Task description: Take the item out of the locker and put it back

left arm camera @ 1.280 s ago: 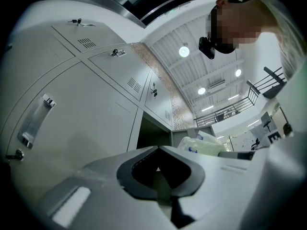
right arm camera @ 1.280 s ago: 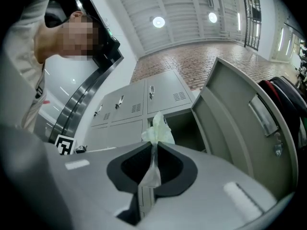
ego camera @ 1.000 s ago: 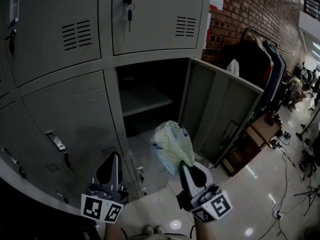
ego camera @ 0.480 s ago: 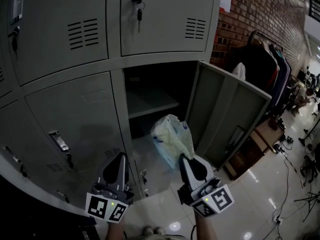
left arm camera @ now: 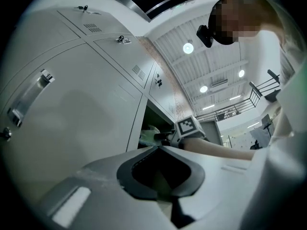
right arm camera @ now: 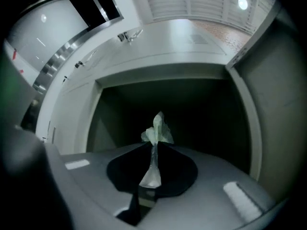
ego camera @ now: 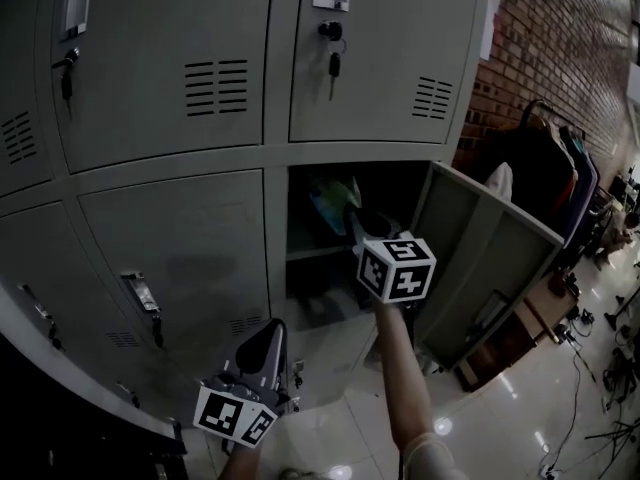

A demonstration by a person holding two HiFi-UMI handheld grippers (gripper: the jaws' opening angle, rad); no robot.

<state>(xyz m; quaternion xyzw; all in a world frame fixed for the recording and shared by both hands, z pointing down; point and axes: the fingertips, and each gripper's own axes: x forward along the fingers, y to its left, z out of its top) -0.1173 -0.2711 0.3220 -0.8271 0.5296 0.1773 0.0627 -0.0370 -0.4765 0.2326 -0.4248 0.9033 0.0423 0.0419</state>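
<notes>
Raised from low in front of the locker [ego camera: 276, 258], the bag [ego camera: 335, 200] is now carried into the open compartment by the right gripper [ego camera: 357, 220]. It is held just above the shelf [ego camera: 312, 253] inside the locker. The jaws are seen clamped together on a pinched strip of the bag's film, which runs along their seam and ends in a crumpled tuft past the tips. The bulk of the bag lies ahead of the jaws, deeper in the locker, with its gathered neck pointing back toward them. Whether its bottom is borne by the shelf cannot be told.

The left gripper [ego camera: 268, 330] is held low outside the locker, well apart from the bag, its jaws closed on nothing; the right is plainly the nearer. The bag is made of thin, pale green, half-clear plastic, wrinkled and limp, so it is judged likely to slump once let go. The locker is built of grey painted sheet metal with louvred vents, flat and hard-edged. Its door [ego camera: 480, 258] is swung wide at the right of the opening, clear of the arm.
</notes>
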